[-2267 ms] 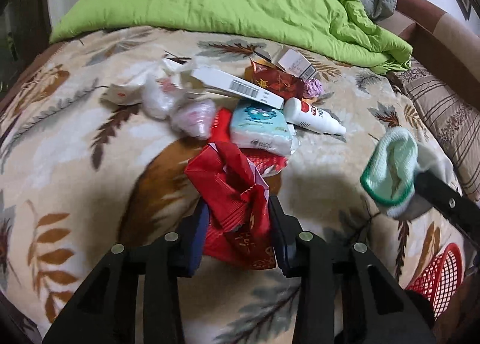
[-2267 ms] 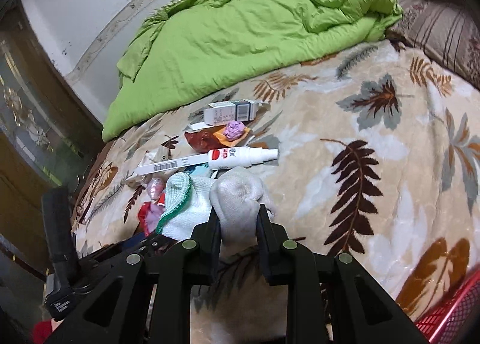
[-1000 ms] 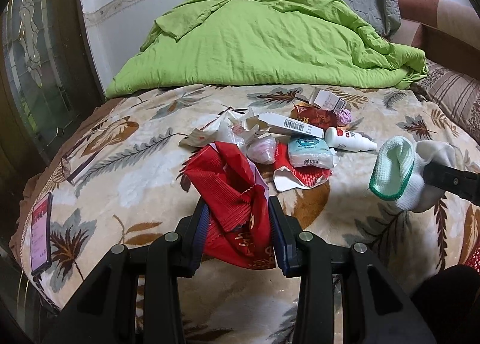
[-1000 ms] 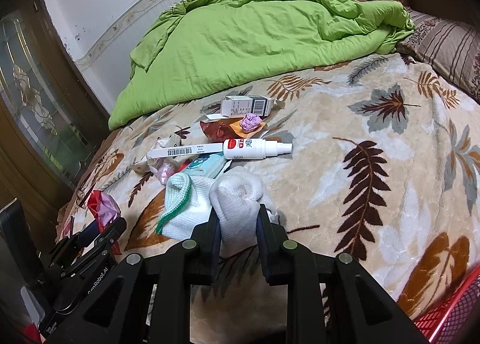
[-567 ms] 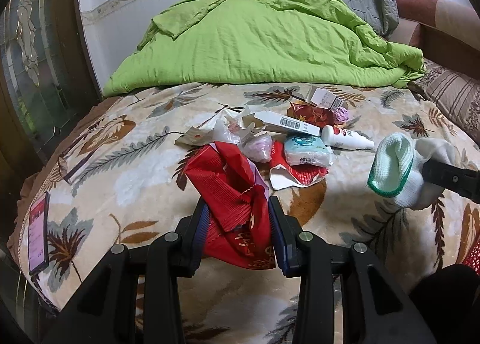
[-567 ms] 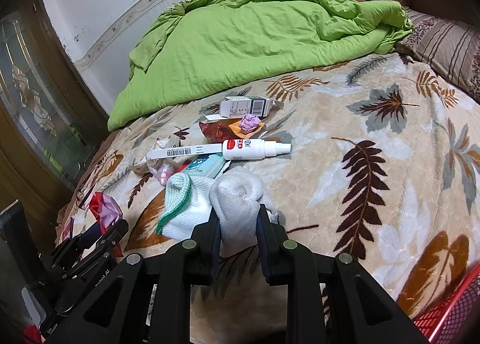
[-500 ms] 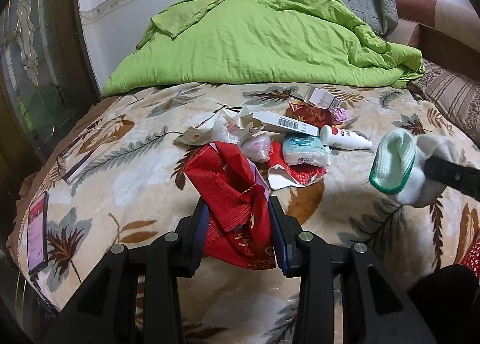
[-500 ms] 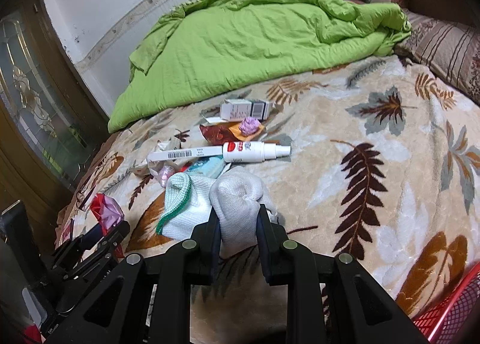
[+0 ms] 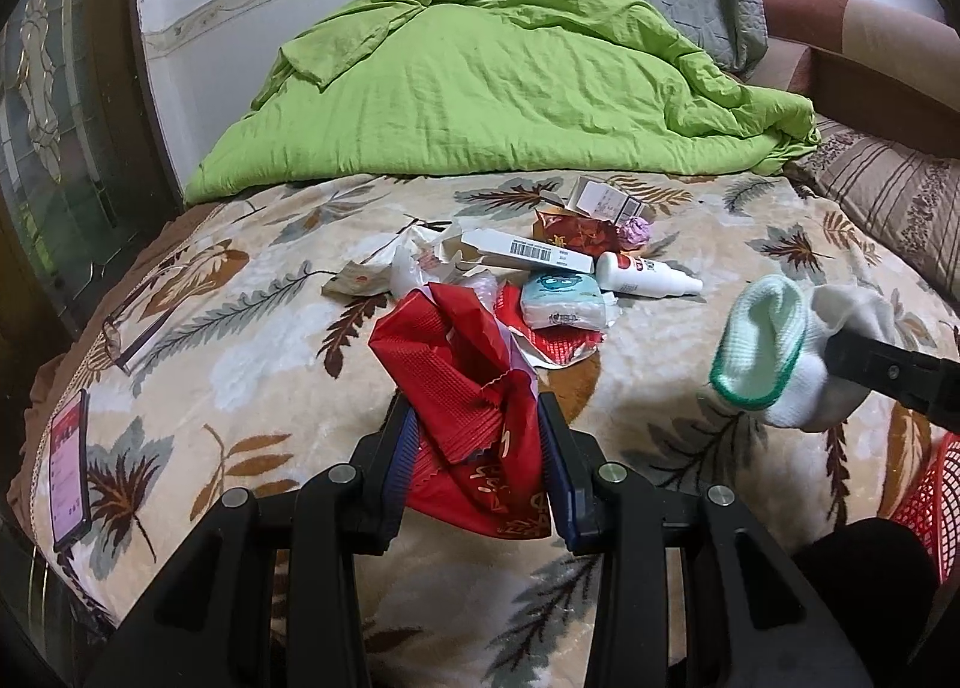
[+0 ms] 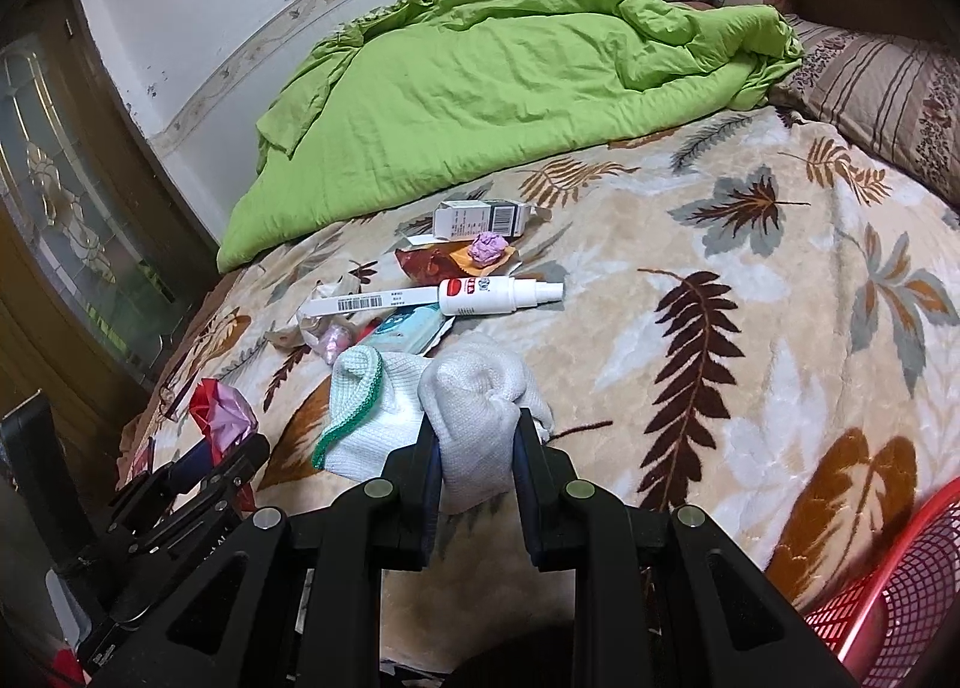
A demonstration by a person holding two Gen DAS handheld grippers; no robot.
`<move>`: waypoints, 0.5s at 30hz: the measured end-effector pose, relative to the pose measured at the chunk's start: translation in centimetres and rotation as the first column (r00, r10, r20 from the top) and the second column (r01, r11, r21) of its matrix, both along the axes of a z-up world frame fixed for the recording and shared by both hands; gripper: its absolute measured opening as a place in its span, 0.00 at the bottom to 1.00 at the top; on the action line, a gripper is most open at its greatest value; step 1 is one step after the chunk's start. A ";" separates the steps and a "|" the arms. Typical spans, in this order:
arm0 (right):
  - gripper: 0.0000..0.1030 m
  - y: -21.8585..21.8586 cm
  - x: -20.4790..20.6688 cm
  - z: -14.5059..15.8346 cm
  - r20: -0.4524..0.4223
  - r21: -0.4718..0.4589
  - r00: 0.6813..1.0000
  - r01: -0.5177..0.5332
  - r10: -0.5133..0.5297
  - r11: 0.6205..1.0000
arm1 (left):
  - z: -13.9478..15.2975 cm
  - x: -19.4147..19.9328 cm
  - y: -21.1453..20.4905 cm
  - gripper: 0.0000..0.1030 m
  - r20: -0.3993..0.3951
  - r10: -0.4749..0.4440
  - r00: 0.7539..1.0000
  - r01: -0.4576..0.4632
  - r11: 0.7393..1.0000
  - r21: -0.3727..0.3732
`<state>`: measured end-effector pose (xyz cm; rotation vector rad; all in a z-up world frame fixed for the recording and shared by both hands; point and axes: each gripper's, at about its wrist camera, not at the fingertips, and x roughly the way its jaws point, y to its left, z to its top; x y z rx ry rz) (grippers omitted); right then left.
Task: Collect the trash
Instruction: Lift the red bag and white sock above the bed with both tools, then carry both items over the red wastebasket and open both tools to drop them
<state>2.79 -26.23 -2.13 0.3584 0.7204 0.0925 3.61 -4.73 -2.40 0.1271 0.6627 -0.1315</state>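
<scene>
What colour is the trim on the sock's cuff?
Green, edging the white sock held by the right gripper; clearest in the left wrist view.

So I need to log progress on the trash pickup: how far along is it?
Nothing shows in the red basket yet. In hand: left gripper clamps a red wrapper; right gripper clamps a white sock. Left on the bed: spray bottle, barcoded box, blue packet.
</scene>
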 end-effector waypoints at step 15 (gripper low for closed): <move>0.23 -2.3 -2.3 2.5 0.047 0.057 0.998 0.037 -0.039 0.998 | 2.2 -1.9 -1.7 0.37 0.006 -0.067 0.998 0.067 0.997 -0.025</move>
